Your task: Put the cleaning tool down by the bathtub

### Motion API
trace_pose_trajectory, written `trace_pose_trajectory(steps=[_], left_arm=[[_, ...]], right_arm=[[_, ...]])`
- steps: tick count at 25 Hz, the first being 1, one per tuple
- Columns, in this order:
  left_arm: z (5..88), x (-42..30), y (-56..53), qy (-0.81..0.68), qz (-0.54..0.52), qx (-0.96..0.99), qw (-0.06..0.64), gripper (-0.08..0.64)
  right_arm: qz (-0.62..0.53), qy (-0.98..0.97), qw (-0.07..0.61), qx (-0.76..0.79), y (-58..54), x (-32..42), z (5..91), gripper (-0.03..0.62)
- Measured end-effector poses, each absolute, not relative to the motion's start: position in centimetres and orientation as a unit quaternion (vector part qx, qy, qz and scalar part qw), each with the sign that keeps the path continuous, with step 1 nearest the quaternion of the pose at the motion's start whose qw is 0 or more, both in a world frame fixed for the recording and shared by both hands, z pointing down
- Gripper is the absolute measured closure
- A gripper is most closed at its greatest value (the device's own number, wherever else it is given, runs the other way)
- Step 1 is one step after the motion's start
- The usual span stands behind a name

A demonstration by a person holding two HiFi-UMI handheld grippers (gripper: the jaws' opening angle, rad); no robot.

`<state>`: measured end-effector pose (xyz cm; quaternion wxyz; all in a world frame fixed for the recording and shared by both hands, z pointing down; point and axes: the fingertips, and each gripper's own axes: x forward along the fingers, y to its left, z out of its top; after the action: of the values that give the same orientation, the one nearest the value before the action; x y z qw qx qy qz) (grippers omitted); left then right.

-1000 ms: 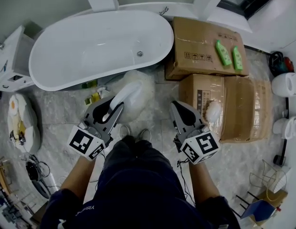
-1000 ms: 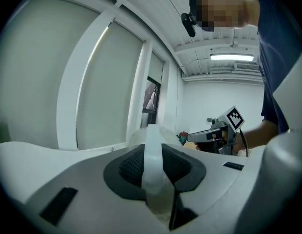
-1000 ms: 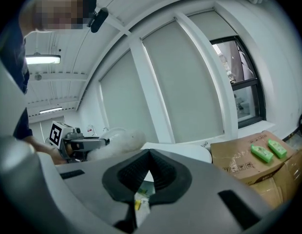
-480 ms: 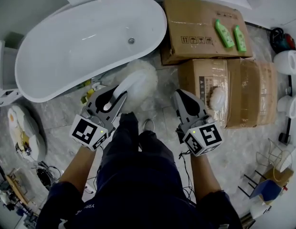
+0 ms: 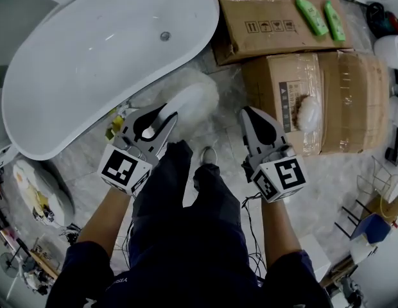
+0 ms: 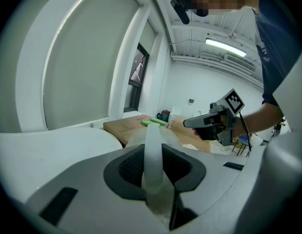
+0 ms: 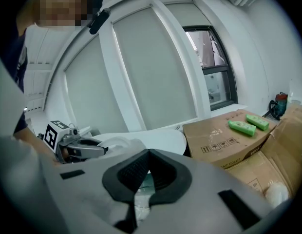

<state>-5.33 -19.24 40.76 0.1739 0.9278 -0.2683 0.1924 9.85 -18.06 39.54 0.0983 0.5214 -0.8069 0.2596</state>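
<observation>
The cleaning tool is a white brush with a flat white handle [image 6: 152,155] and a fluffy white head [image 5: 196,101]. My left gripper [image 5: 162,117] is shut on the handle, which runs up between its dark pads [image 6: 134,167]. The fluffy head hangs over the marble floor just beside the white bathtub [image 5: 205,31]. Whether it touches the floor I cannot tell. My right gripper [image 5: 250,114] is level with the left one, its jaw tips [image 7: 149,152] meeting with nothing between them. Each gripper shows in the other's view, the right gripper [image 6: 190,123] and the left gripper [image 7: 104,150].
Two cardboard boxes [image 5: 269,11] [image 5: 340,101] stand right of the tub; two green bottles [image 5: 313,15] lie on the far one, a white round brush [image 5: 308,112] on the near one. Small bottles [image 5: 114,126] sit under the tub's edge. My legs and shoe [image 5: 208,154] are between the grippers.
Both grippers have sunk toward the floor as the person bends forward. The tub and boxes have grown and slid up in the head view. The left grip on the handle is unchanged.
</observation>
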Motion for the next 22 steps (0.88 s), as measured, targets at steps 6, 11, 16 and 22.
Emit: trace_pose_trajectory(steps=[6, 11, 16, 22], left_arm=[[50.1, -4.6, -20.2, -0.253, 0.211, 0.928, 0.176, 0.449], [57.8, -3.4, -21.1, -0.247, 0.222, 0.928, 0.170, 0.449], [65.3, -2.3, -21.7, -0.238, 0.240, 0.927, 0.165, 0.449], [73.0, -1.0, -22.2, -0.228, 0.253, 0.926, 0.161, 0.449]], right_arm=[[0.273, -0.800, 0.106, 0.523, -18.3, 10.0, 48.6, 0.588], [0.276, -0.798, 0.100, 0.526, -19.2, 10.8, 55.9, 0.588], [0.277, -0.795, 0.098, 0.531, -19.6, 12.0, 62.3, 0.588], [0.277, -0.793, 0.102, 0.533, -19.8, 12.7, 69.5, 0.588]])
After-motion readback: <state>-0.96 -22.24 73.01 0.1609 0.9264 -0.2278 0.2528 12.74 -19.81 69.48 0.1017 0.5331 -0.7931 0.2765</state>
